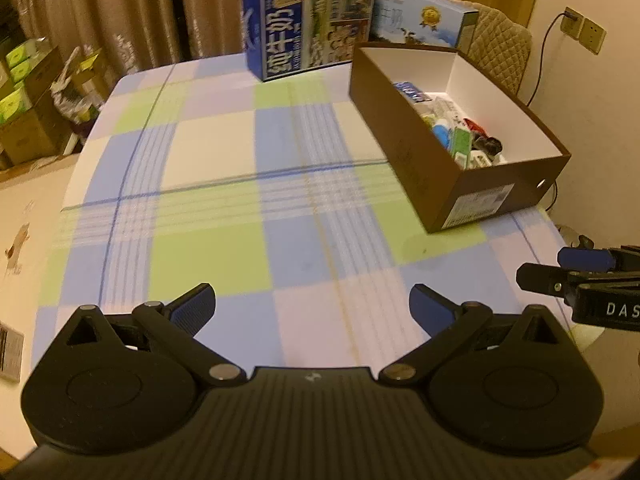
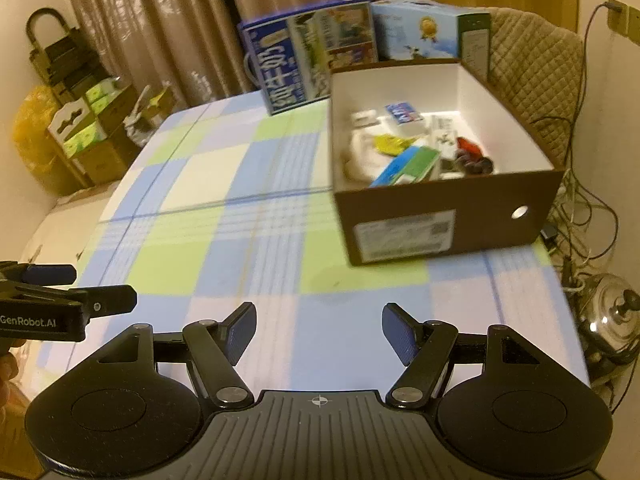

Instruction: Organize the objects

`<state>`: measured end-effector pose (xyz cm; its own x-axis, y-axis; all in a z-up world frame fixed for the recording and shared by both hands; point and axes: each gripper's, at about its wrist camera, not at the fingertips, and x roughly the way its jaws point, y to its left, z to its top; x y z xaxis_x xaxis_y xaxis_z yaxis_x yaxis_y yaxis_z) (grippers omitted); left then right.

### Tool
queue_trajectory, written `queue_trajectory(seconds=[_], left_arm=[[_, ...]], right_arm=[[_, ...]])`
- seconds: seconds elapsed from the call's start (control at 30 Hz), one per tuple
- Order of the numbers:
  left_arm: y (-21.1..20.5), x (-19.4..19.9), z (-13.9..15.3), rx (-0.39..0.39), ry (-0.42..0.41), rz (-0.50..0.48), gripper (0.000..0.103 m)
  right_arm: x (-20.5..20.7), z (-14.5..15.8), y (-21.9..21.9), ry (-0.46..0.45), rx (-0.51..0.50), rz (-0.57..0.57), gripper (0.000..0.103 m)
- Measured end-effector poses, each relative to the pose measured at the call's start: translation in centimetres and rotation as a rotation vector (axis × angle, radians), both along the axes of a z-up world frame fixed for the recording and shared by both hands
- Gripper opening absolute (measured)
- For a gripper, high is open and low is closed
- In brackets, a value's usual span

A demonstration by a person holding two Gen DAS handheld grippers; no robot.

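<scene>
Brown curtains [image 1: 120,12] hang behind a table under a checked cloth [image 1: 224,184], where a brown box [image 2: 448,216] of small packets [image 2: 408,164] sits toward the far right corner beside 2 cartons. The left gripper [image 1: 312,308] and right gripper [image 2: 319,332] hover over the near edge, both spread wide and holding nothing.

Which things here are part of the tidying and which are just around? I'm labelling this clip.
Part of the job:
- brown box, open-topped
- small items inside it
- left tool, open
- right tool, open

Just around:
- dark blue carton and light blue carton behind the box
- checked tablecloth
- quilted chair back
- metal pot on the floor
</scene>
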<state>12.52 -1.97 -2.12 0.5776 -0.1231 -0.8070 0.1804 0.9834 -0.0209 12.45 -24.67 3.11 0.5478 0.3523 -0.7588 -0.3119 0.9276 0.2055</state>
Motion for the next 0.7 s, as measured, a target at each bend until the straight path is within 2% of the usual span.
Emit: queue_trajectory(seconds=[0.37, 0.7], left_arm=[[4.5, -5.0, 0.5, -0.01, -0.01, 0.043, 0.102], [5.7, -7.4, 1.0, -0.009, -0.029, 0.054, 0.102]], right_arm=[[-4.6, 0.0, 3.0, 0.001, -0.005, 0.047, 0.067], [-6.6, 0.2, 3.8, -0.01, -0.001, 0.056, 0.067]])
